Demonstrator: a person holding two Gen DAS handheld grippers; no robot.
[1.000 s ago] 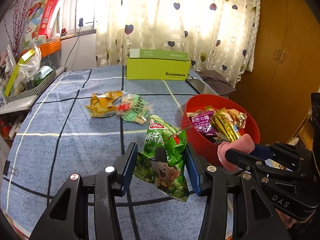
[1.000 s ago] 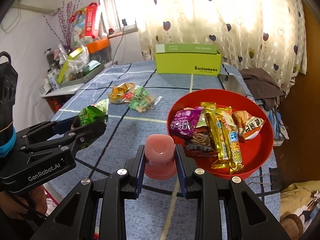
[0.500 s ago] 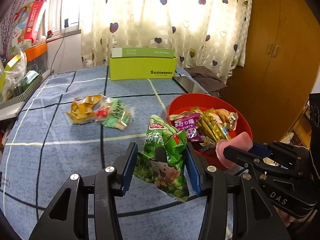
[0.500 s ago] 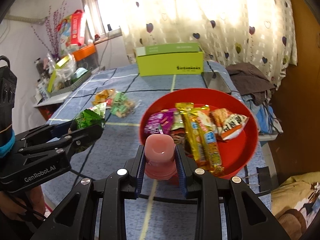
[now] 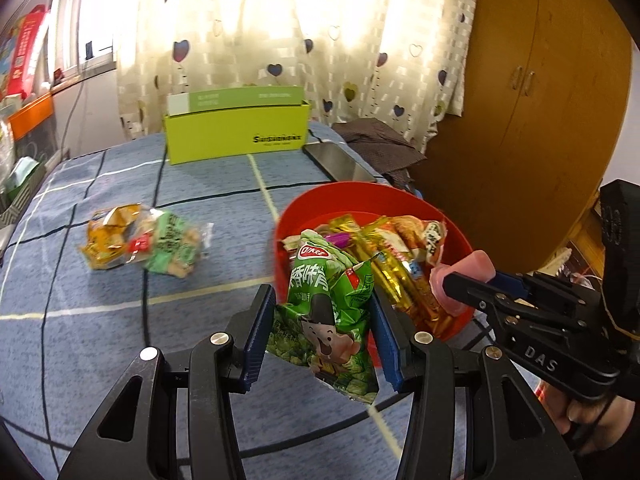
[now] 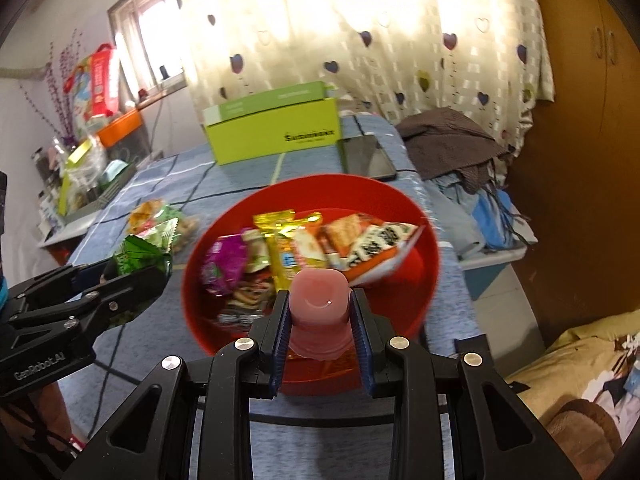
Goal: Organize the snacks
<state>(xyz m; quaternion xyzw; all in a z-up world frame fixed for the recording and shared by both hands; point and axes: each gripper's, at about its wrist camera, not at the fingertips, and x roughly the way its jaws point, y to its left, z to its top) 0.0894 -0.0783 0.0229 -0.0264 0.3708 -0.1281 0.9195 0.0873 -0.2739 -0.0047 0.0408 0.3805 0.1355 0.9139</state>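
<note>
We hold a green snack bag [image 5: 326, 312] pinched between the fingers of the left gripper [image 5: 323, 334], hanging just at the near rim of the red bowl [image 6: 404, 208]. The right gripper [image 6: 320, 320] has its fingers pressed on a pink jelly cup [image 6: 318, 308], poised over the bowl's near edge. Several packets already lie in the bowl; neither held item is dropped in yet. 2 packets [image 5: 140, 242] wait on the blue worktop [image 5: 100, 320], well apart from the bowl. Those 2 are blurred, so we cannot read them; the bowl's bottom is hidden under wrappers.
</note>
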